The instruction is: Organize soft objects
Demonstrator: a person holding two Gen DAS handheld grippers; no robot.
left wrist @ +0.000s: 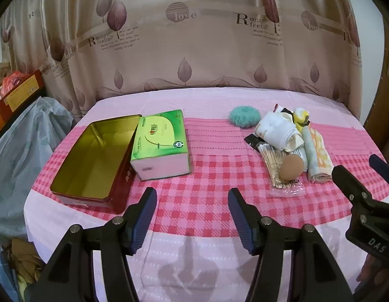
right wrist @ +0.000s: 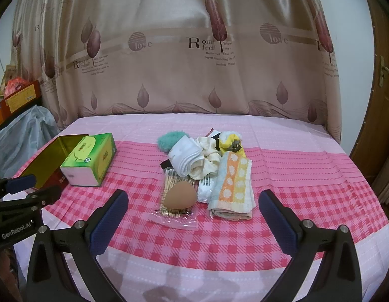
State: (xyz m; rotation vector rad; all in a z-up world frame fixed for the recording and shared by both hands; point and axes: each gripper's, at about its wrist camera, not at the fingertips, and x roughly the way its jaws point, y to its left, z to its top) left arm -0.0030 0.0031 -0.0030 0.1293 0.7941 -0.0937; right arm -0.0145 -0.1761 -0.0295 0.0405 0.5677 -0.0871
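Soft objects [right wrist: 207, 173] – towel [right wrist: 233, 188], socks [right wrist: 184, 158], sponge egg [right wrist: 180, 196] – sit heaped right of the open tin [left wrist: 93, 158] (presumably their destination); right gripper [right wrist: 193, 211] hovers spread wide before them, left gripper [left wrist: 191, 214] open, both empty.

Both wrist views low over near table edge [left wrist: 68, 226], facing curtain [right wrist: 169, 50]; left view sits further left; both share tabletop.

free: checked cloth [left wrist: 207, 156] between tissue box [left wrist: 160, 143] and soft pile [right wrist: 209, 166] | blocked: none
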